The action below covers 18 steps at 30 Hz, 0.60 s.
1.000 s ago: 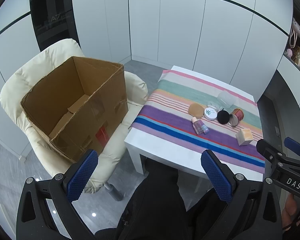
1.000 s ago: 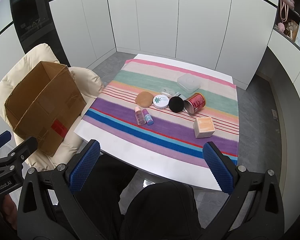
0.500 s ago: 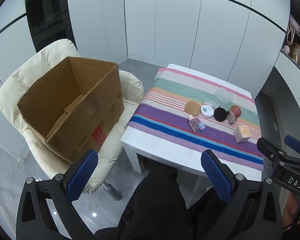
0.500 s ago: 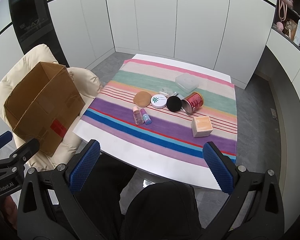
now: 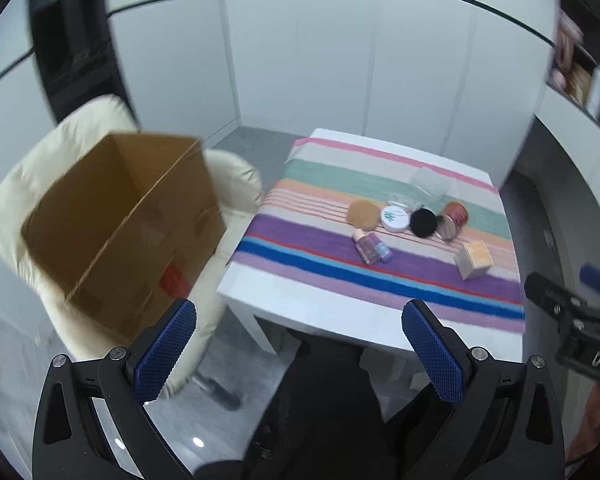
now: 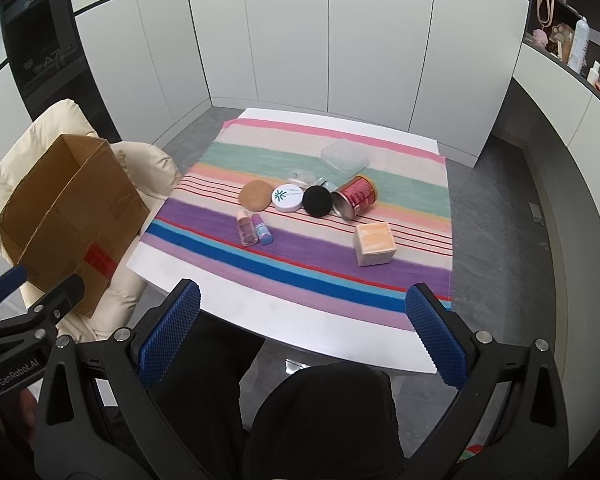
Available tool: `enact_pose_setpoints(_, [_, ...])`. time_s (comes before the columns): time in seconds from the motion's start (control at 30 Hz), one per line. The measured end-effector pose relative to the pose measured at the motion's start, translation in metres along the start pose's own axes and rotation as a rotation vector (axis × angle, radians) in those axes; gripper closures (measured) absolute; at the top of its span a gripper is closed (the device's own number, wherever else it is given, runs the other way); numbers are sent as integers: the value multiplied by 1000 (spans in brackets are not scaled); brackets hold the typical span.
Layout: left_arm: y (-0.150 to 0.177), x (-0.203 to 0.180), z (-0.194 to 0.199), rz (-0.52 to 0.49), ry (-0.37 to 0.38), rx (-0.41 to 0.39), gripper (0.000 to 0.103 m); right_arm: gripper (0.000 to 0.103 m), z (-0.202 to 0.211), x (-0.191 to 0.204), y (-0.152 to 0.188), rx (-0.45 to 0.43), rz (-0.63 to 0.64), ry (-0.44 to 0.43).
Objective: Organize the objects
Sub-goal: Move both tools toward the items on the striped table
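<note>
On the striped cloth point(image 6: 324, 272) lie two small bottles point(image 6: 254, 229), a tan puff point(image 6: 255, 195), a white round compact point(image 6: 288, 197), a black puff point(image 6: 317, 200), a red tin on its side point(image 6: 354, 197), a peach cube box point(image 6: 374, 243) and a clear lidded case point(image 6: 344, 157). An open, empty cardboard box point(image 5: 120, 224) sits on a cream chair to the left. My left gripper point(image 5: 298, 344) and right gripper point(image 6: 300, 330) are open and empty, held above my lap short of the table's near edge.
The white table point(image 6: 236, 316) has its near edge just ahead of my knees. The cream chair point(image 5: 16, 200) stands left of it. White cabinet walls close the back; shelves with items point(image 6: 568, 40) are at the right. Grey floor lies on either side.
The left wrist view has swung right and is blurred with motion; the box and table have shifted in it. The right view has barely changed. Both grippers stay open.
</note>
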State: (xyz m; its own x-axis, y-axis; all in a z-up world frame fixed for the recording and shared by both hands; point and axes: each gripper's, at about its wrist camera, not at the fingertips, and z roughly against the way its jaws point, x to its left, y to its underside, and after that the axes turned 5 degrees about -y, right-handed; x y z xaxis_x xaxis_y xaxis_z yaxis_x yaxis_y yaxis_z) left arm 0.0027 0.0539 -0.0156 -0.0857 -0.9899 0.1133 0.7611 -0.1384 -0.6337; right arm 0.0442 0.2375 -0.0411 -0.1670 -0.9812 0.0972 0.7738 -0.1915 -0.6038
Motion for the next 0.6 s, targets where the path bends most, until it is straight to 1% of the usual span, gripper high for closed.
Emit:
enact_pose_setpoints(0.13, [-2, -12, -1, -20, 31, 9, 0, 0, -1, -10, 1, 11, -2, 3])
enact_pose_setpoints(0.3, [-7, -27, -11, -78, 56, 74, 0, 0, 0, -21, 4, 18, -17, -4])
enact_pose_setpoints(0.33, [-8, -30, -12, -88, 68, 77, 0, 0, 0, -23, 4, 20, -23, -7])
enact_pose_setpoints(0.43, [-8, -37, -12, -102, 74, 72, 0, 0, -1, -32, 6, 25, -45, -11])
enact_pose_setpoints(0.6, [-10, -46, -21, -102, 84, 99, 0, 0, -2, -46, 6, 25, -92, -18])
